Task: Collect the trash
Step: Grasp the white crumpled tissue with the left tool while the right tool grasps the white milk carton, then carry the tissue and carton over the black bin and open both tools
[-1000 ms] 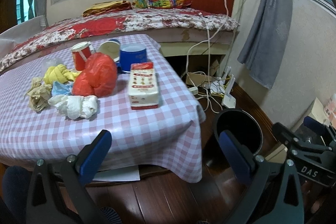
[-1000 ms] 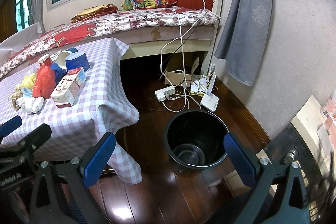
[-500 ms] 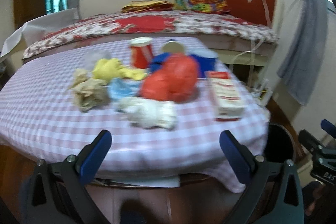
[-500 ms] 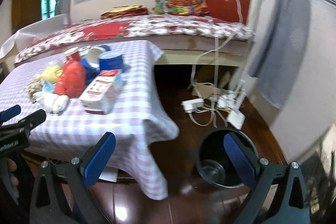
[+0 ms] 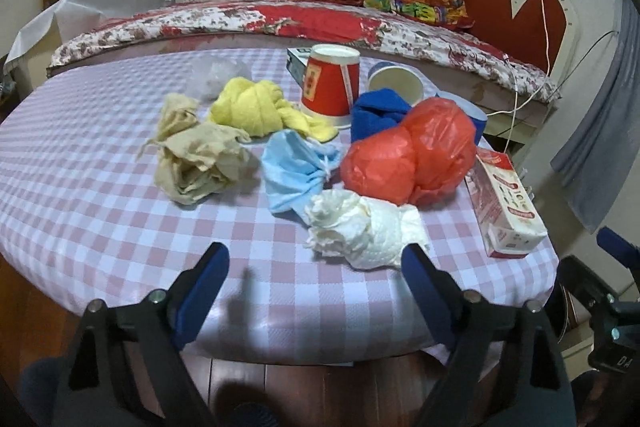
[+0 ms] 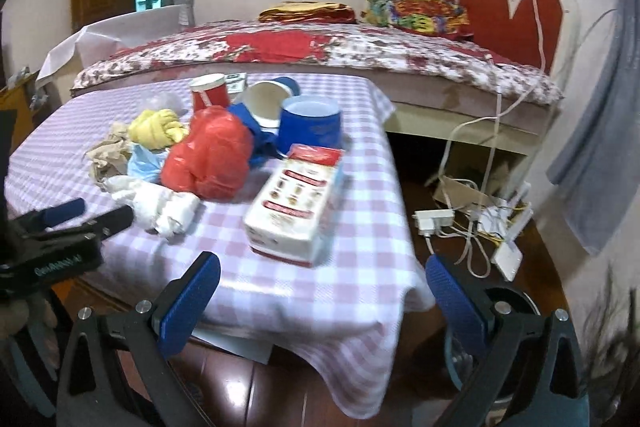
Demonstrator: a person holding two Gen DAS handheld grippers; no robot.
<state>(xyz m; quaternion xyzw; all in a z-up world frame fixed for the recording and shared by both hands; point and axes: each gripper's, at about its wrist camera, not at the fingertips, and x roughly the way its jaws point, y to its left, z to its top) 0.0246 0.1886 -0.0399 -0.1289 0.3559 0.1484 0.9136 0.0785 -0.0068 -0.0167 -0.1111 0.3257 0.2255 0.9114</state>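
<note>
Currently, lower centre of frame: my left gripper [image 5: 314, 269], jaws closing on nothing, white tissue wad [image 5: 362, 227] on the table [image 5: 80, 195] just ahead. Right gripper [image 6: 320, 287] jaws apart, empty. Risk: closing early, I snag the tablecloth instead.

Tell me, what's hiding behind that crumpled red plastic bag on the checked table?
Behind the crumpled red plastic bag sit a bunched dark blue cloth and a blue paper cup, each partly covered by it.

Both wrist views near table [image 5: 100, 227] edge, angled down; share trash pile, bed [image 6: 360, 51].
</note>
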